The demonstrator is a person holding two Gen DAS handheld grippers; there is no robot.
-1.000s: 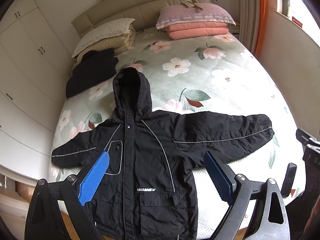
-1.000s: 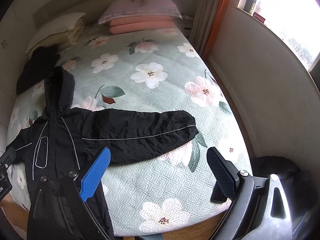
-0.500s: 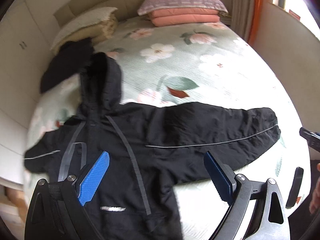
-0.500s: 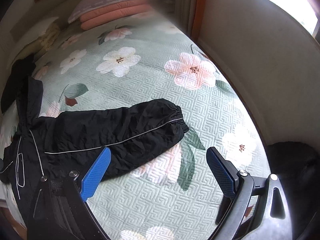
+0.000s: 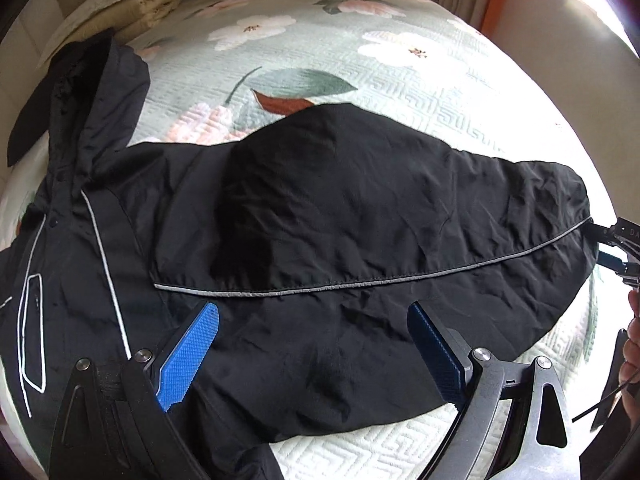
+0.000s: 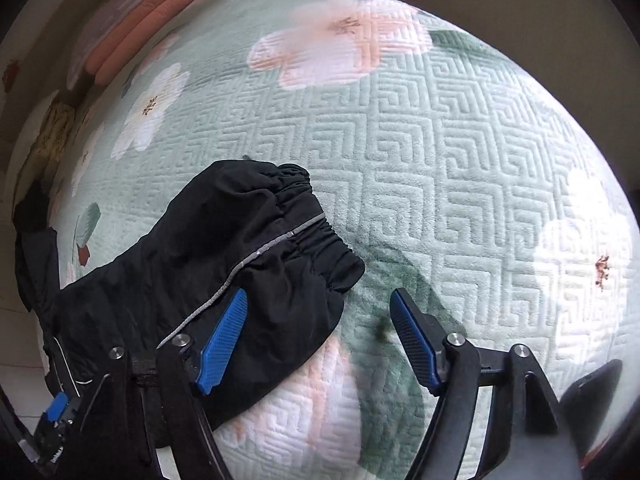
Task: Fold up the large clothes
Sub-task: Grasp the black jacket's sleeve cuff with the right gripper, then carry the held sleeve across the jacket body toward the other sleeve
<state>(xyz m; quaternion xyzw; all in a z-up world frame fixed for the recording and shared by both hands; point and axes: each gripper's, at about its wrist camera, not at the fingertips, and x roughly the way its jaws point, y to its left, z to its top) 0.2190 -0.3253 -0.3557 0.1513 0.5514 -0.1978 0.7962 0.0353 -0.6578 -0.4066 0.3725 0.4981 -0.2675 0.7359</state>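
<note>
On the far left, by the folded cream bedding, we see the hood of the black hooded nylon jacket with thin grey piping, which lies spread flat, front up, on the pale green quilted bed cover printed with pink and white flowers; a second dark garment sits just beyond the hood. A second ago both our wrist views took in the whole jacket and most of the bed from well above; now the fabric fills them, so we have dropped close over the jacket's right-hand sleeve. Our left gripper hangs over the sleeve where it meets the body, near the armpit, its blue-padded jaws wide with cloth under the gap but nothing pinched. Moving right along the piping, the sleeve runs to its gathered elastic cuff, and there our right gripper straddles the near corner of the sleeve's end: one pad sits over the black cloth, the other over bare quilt beside it. Its jaws were at their widest a second ago and are closing now, though the pads do not yet press on the cloth. We read this as the start of the first fold: cuff and sleeve root taken together, then the sleeve laid across the chest. The slippery nylon may slide from a shallow bite, so the pads should close on a good depth of the cuff.
</note>
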